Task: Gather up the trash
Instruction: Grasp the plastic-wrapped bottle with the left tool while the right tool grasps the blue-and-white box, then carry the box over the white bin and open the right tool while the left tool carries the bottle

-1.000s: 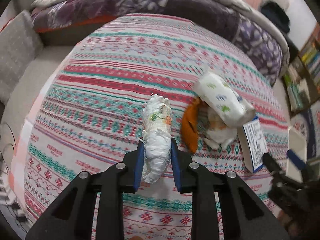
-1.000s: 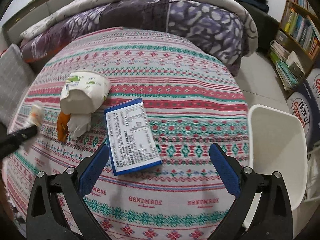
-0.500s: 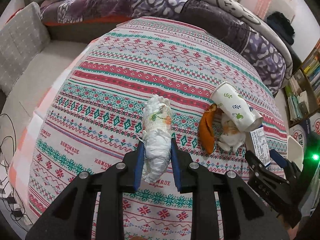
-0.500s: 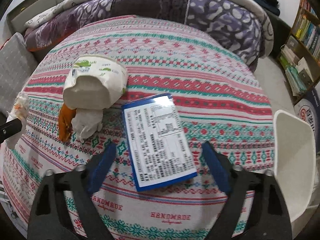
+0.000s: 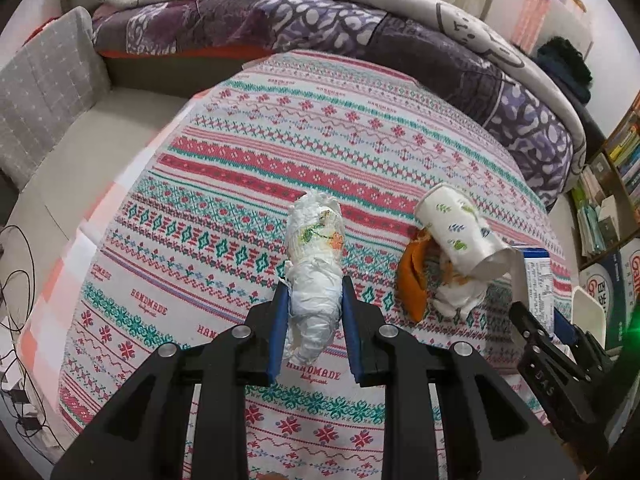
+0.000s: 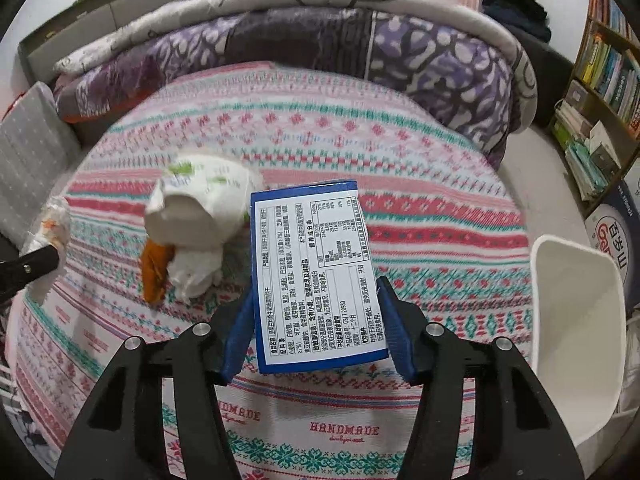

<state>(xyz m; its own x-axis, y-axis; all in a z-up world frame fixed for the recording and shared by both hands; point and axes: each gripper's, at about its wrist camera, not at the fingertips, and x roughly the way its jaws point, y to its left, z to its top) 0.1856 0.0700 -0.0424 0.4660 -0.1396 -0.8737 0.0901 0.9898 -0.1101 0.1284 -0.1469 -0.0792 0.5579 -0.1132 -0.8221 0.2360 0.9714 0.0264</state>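
Trash lies scattered on the patterned bedspread (image 6: 420,216) of a bed: 1 blue-edged carton (image 6: 316,276), 1 crushed paper cup (image 6: 204,208), a wad of white tissue (image 6: 196,272) and a strip of orange peel (image 6: 154,272) tucked under the cup, plus 1 rolled white wrapper (image 5: 316,276) already carried.

Left claw (image 5: 314,320): clenched on the wrapper's lower half, pads pressing both sides. Roll looks light, soft and crinkly; it dents under the pads, so a mid-body pinch should hold. Long axis runs straight out from the jaws, free end pointing away from the camera, over the bed.

Right claw (image 6: 316,320): jaws closing with the carton between them. Both pads sit against its long edges, near pad flush, far pad at the corner; a full grip cannot be confirmed. Carton looks stiff, flat, probably empty and light; glossy faces may slip, so the narrow side edges seem the proper hold. Printed label faces up. Long axis points away from the claw toward the rolled purple quilt (image 6: 360,52), far end tilted slightly up.

Cup lies on its side, soft-walled, open torn mouth toward the right claw. White bin (image 6: 576,320) stands just beside the bed, right of the carton.
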